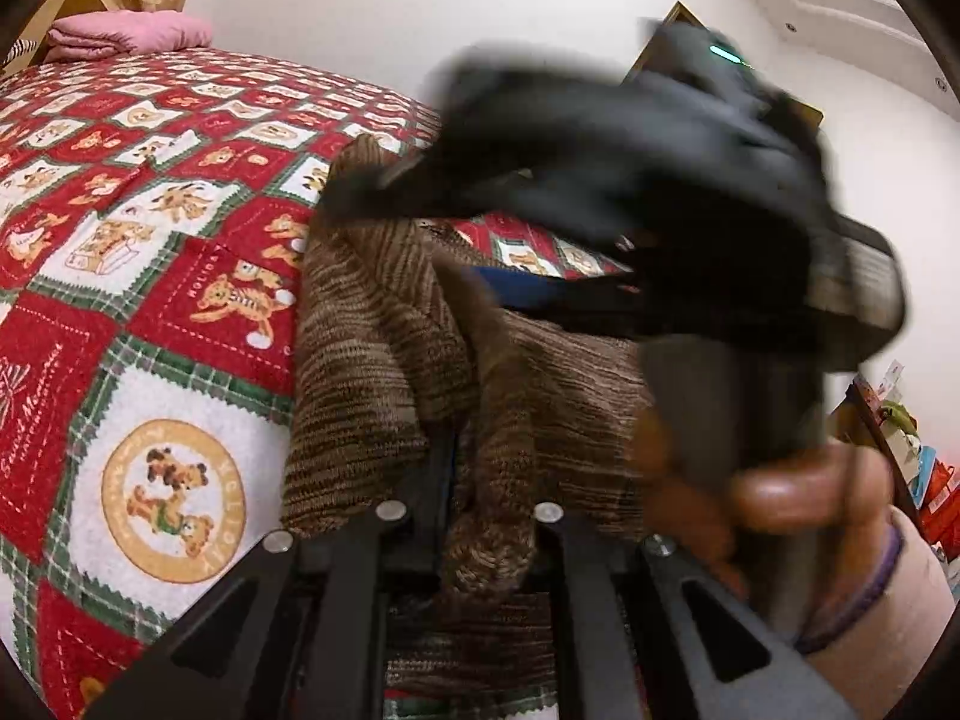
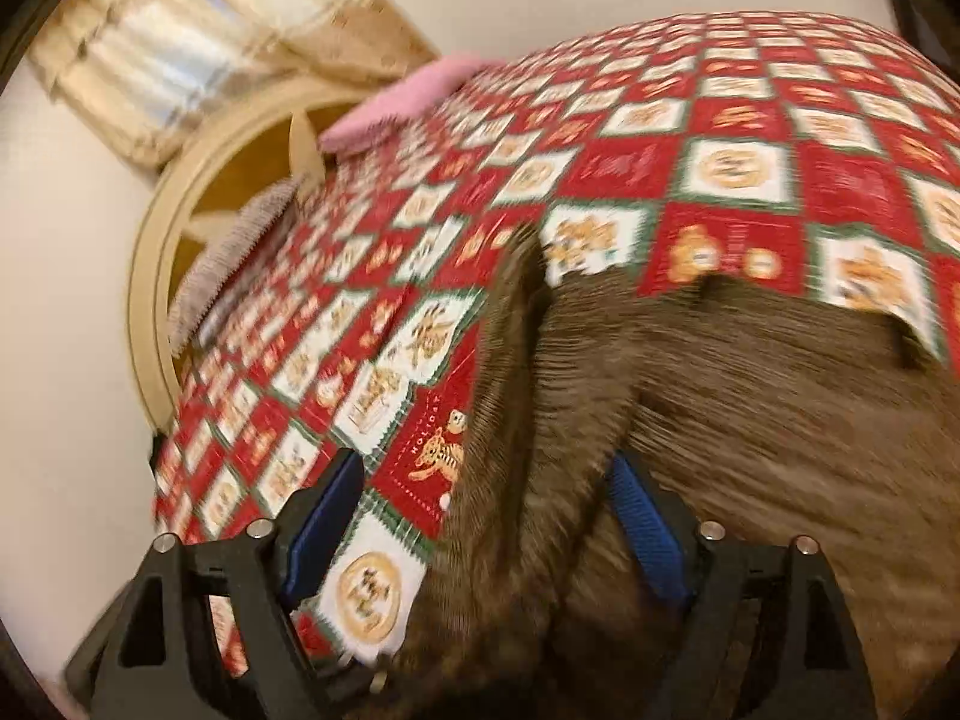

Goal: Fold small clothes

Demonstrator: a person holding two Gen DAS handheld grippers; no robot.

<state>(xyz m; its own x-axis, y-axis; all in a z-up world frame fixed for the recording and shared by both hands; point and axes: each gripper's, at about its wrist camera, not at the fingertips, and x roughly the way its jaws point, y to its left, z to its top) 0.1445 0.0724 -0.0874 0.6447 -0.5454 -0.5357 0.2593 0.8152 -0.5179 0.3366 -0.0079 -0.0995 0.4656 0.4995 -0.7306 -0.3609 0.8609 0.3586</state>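
A brown striped knit garment [image 1: 372,372] lies bunched on a bed with a red, white and green teddy-bear quilt [image 1: 138,252]. My left gripper [image 1: 447,468] is shut on a fold of the brown garment near its lower edge. My right gripper shows in the left wrist view as a blurred black shape [image 1: 630,180] above the garment, with a hand below it. In the right wrist view the right gripper [image 2: 480,498] is open, its blue pads [image 2: 645,516] on either side of a ridge of the brown garment [image 2: 750,420]. That view is motion-blurred.
A folded pink cloth [image 1: 129,33] lies at the far end of the bed, also in the right wrist view [image 2: 414,93]. A round beige headboard [image 2: 180,228] and curtains [image 2: 198,42] stand behind. Cluttered shelves [image 1: 900,438] stand at right.
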